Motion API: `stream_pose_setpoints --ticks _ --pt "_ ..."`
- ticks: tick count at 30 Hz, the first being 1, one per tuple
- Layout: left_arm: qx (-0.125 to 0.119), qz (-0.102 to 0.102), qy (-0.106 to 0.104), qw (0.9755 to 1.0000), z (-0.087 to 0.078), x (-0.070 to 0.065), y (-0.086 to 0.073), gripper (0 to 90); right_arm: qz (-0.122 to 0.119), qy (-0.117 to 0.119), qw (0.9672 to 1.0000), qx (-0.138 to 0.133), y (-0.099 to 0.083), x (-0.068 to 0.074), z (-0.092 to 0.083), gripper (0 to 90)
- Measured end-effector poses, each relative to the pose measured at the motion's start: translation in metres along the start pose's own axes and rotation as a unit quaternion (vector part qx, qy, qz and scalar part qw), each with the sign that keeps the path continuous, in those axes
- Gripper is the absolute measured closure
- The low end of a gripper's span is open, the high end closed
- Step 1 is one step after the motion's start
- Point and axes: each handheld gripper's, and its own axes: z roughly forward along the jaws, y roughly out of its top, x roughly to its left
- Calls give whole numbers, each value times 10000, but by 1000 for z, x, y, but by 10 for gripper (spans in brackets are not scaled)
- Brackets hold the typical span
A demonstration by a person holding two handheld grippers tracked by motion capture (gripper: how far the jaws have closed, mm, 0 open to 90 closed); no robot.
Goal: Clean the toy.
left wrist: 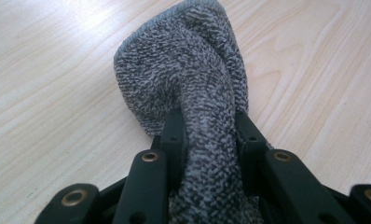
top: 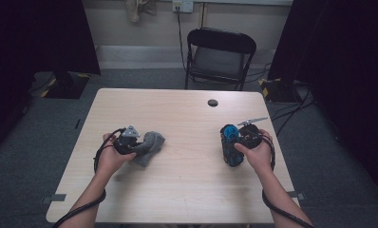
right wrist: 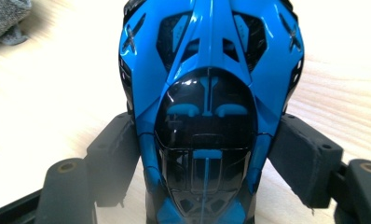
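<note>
Left gripper (top: 138,146) clamping tight on a speckled grey knitted cloth (left wrist: 193,70), cloth resting on the pale wooden table (top: 177,118) at its left side, right gripper (top: 231,148) gripping a glossy blue-and-black toy car (right wrist: 207,93) between widely spread jaws, over the table's right side

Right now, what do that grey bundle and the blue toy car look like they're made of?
The grey cloth looks like soft knitted or terry fabric: speckled, looped, matte, and bunching where the left tongs pinch it. The blue toy car looks like hard moulded plastic: glossy, with sharp highlights and dark, shiny window panels.
</note>
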Motion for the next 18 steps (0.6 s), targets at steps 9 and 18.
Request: stream_pose_setpoints --ticks 9,18 --pt "-55 -38 -19 10000 3 1 -5 707 103 -101 9999 -11 0 -9 6 270" --pt "-31 42 -5 10000 3 2 -5 705 182 -176 9997 4 -4 -15 22 270"
